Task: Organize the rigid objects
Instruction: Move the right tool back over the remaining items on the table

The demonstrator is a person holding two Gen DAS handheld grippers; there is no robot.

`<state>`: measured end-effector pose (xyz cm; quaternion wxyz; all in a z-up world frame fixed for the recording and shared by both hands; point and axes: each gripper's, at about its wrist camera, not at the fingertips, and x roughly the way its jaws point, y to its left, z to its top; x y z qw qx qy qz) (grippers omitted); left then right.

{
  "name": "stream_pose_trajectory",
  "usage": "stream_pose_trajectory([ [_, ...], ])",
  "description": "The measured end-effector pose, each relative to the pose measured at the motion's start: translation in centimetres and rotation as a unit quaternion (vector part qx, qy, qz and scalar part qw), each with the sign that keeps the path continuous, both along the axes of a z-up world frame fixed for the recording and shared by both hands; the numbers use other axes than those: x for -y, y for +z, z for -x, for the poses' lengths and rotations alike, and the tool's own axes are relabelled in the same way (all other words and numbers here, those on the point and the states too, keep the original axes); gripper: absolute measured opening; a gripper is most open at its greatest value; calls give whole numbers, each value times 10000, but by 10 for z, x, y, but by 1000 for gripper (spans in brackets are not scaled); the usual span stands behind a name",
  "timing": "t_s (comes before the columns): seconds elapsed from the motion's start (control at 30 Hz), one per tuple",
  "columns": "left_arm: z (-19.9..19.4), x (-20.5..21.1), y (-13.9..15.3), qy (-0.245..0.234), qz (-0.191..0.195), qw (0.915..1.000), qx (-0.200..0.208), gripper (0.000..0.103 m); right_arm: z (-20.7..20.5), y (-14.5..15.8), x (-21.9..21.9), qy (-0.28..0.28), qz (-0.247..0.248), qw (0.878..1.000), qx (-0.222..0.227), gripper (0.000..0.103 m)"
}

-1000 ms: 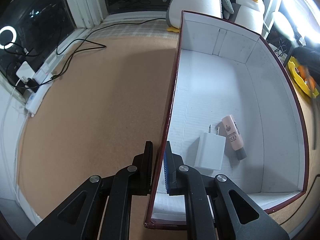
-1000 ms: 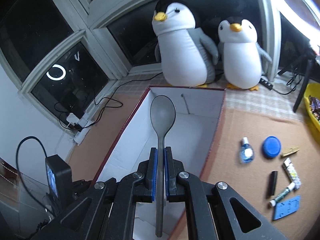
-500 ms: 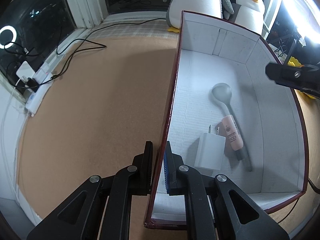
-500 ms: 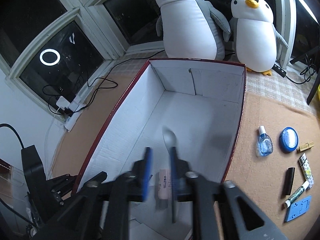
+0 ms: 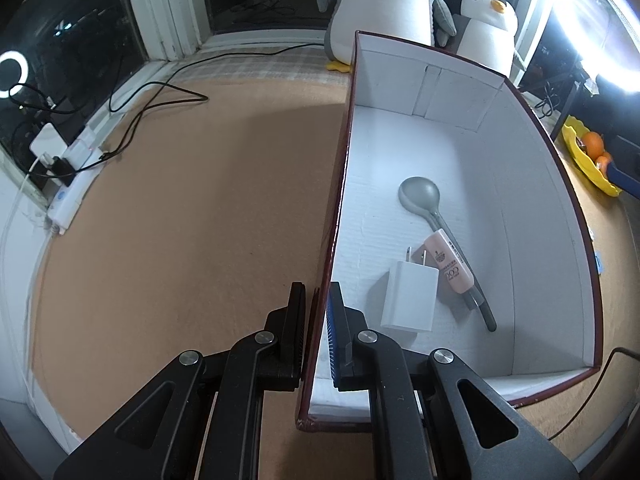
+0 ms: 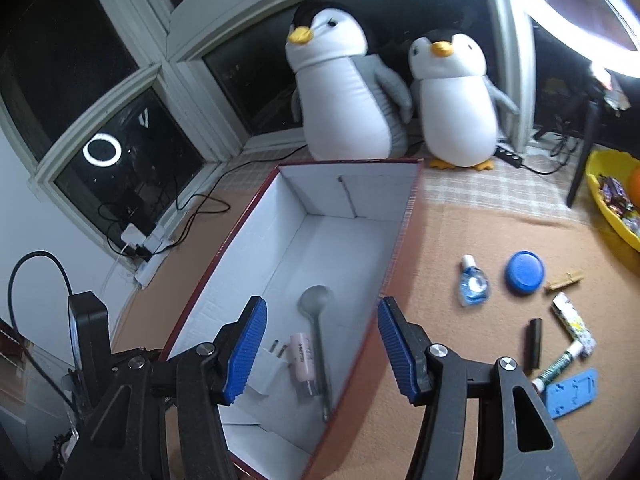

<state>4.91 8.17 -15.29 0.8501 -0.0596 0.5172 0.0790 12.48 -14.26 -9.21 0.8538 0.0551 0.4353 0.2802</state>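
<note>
A white-lined box with dark red rims [image 5: 496,80] [image 6: 396,264] stands on the tan table. Inside lie a grey spoon [image 5: 420,194] [image 6: 316,300], a pink tube [image 5: 450,266] [image 6: 301,356] and a white charger plug [image 5: 410,296] [image 6: 270,368]. My left gripper [image 5: 317,312] is shut on the box's left wall near its front corner. Above the box's near end my right gripper [image 6: 320,348] has nothing between its blue pads [image 6: 246,348], and its jaws are opening.
To the right of the box lie a small blue bottle [image 6: 474,282], a blue round lid [image 6: 525,271], a wooden clip [image 6: 565,279], a black stick [image 6: 534,342], a patterned tube [image 6: 573,323], a pen [image 6: 558,365] and a blue card [image 6: 573,392]. Two plush penguins [image 6: 348,84] and a yellow bowl [image 6: 608,200] stand behind.
My right gripper let go of the grey spoon, which now lies in the box beside the pink tube, and its jaws have spread wide. The left gripper has kept its hold on the wall.
</note>
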Motion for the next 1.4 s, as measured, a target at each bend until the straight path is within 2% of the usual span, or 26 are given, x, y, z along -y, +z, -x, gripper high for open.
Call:
stream_pose_trajectory([
  [0.07, 1, 0, 1, -34, 8, 10000, 15, 9, 7, 3, 18, -147, -14, 9999, 89, 56],
  [0.13, 2, 1, 2, -69, 10, 10000, 26, 9, 15, 3, 36, -294, 43, 9995, 145, 70],
  [0.2, 3, 1, 3, -95, 10, 9999, 36, 9, 22, 3, 56, -466, 142, 9986, 216, 75],
  [0.43, 5, 2, 5, -179, 9, 9998, 40, 9, 35, -13, 121, -1132, 826, 9898, 244, 75],
  [0.6, 5, 2, 5, -187, 16, 9998, 34, 9, 37, -38, 166, -1578, 1000, 9823, -154, 75],
  [0.67, 6, 3, 5, -187, 12, 9998, 26, 9, 36, -48, 179, -1733, 1011, 9791, -316, 71],
  [0.83, 7, 5, 5, -203, -3, 9998, 24, 9, 26, -72, 202, -2125, 896, 9700, -775, 49],
  [0.9, 8, 5, 5, -204, -4, 9998, 24, 9, 19, -82, 208, -2196, 741, 9678, -986, 44],
  [1.13, 7, 5, 6, -193, -17, 9998, 26, 9, -11, -101, 205, -2186, 201, 9646, -1461, 36],
  [1.33, 7, 5, 5, -192, -11, 9998, 26, 9, -41, -108, 191, -2174, 215, 9603, -1736, 24],
  [1.4, 8, 5, 5, -190, -9, 9998, 25, 9, -51, -113, 187, -2151, 253, 9581, -1872, 23],
])
